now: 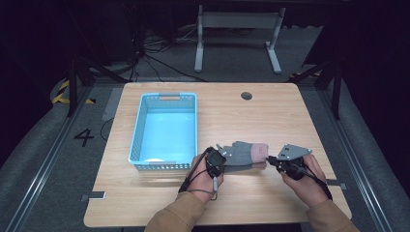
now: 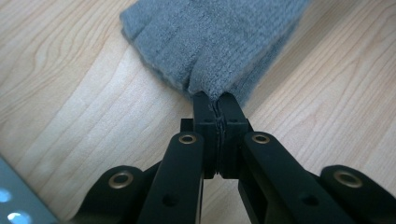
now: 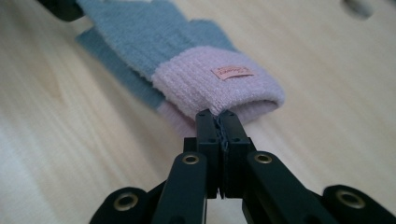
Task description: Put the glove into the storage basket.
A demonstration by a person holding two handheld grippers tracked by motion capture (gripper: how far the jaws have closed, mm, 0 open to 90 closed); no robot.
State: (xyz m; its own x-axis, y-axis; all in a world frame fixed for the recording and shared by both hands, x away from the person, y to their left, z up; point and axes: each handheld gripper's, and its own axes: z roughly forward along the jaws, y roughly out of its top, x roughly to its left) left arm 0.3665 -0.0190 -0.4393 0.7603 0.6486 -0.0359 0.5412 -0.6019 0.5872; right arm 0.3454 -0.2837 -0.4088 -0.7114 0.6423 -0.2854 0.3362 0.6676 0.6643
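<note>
A grey knitted glove (image 1: 245, 153) with a pink cuff (image 3: 219, 86) lies on the wooden table between my two grippers. My left gripper (image 1: 218, 161) is shut on the glove's grey finger end (image 2: 210, 46), the jaws pinching the fabric edge. My right gripper (image 1: 271, 161) is shut on the rim of the pink cuff, just below a small orange label (image 3: 232, 71). A second grey and pink layer shows beneath the top one in the right gripper view.
A light blue plastic basket (image 1: 164, 129) stands on the table just left of the left hand, with a white item at its near end. A round hole (image 1: 246, 95) sits in the tabletop at the back. Bare wood lies to the right and front.
</note>
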